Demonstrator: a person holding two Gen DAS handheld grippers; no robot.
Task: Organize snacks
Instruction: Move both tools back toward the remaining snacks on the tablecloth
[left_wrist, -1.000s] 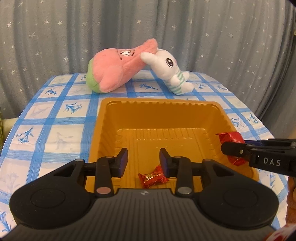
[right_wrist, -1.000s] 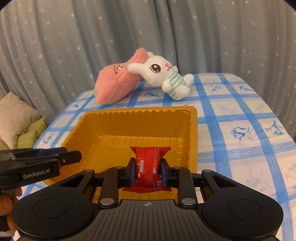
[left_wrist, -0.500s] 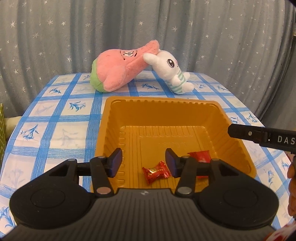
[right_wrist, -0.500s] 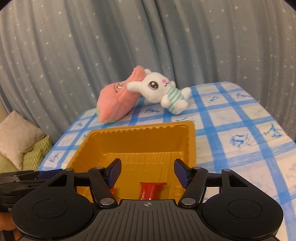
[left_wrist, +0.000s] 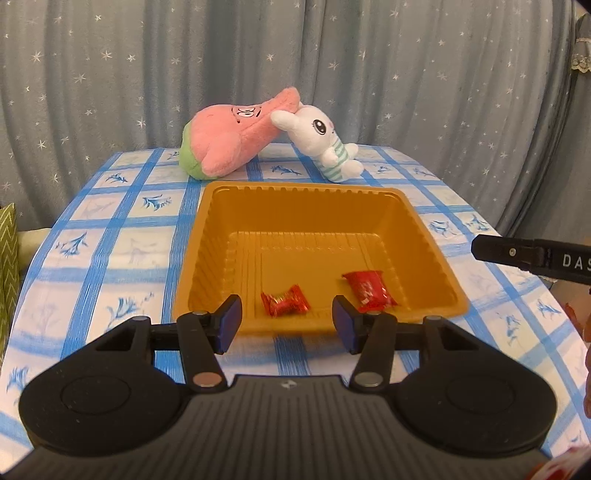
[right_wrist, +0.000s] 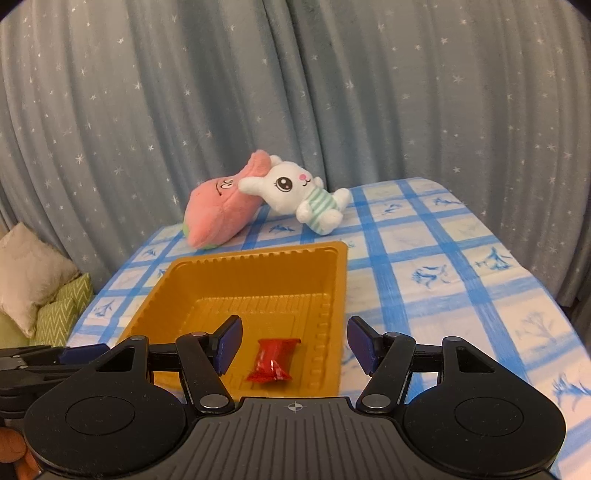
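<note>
An orange plastic tray (left_wrist: 303, 188) sits on the blue-checked tablecloth. Two red wrapped snacks lie on its floor near the front wall: a small twisted candy (left_wrist: 284, 304) and a larger red packet (left_wrist: 369, 293). My left gripper (left_wrist: 287, 328) hovers open just before the tray's near rim, nothing between its pads. One finger of my right gripper (left_wrist: 517, 254) reaches in from the right, beside the tray. In the right wrist view my right gripper (right_wrist: 293, 345) is open above the tray's (right_wrist: 258, 254) near edge, with the red packet (right_wrist: 273, 360) lying loose below it.
A pink plush (left_wrist: 232, 136) and a white bunny plush (left_wrist: 325, 144) lie at the table's far end against a starry grey curtain. Cushions (right_wrist: 44, 291) sit off the table's left side. The table drops away to the right past the checked cloth (right_wrist: 461, 280).
My right gripper opened and let the red packet drop into the tray. The left gripper's jaws widened. Both grippers drew back from the tray and rose a little.
</note>
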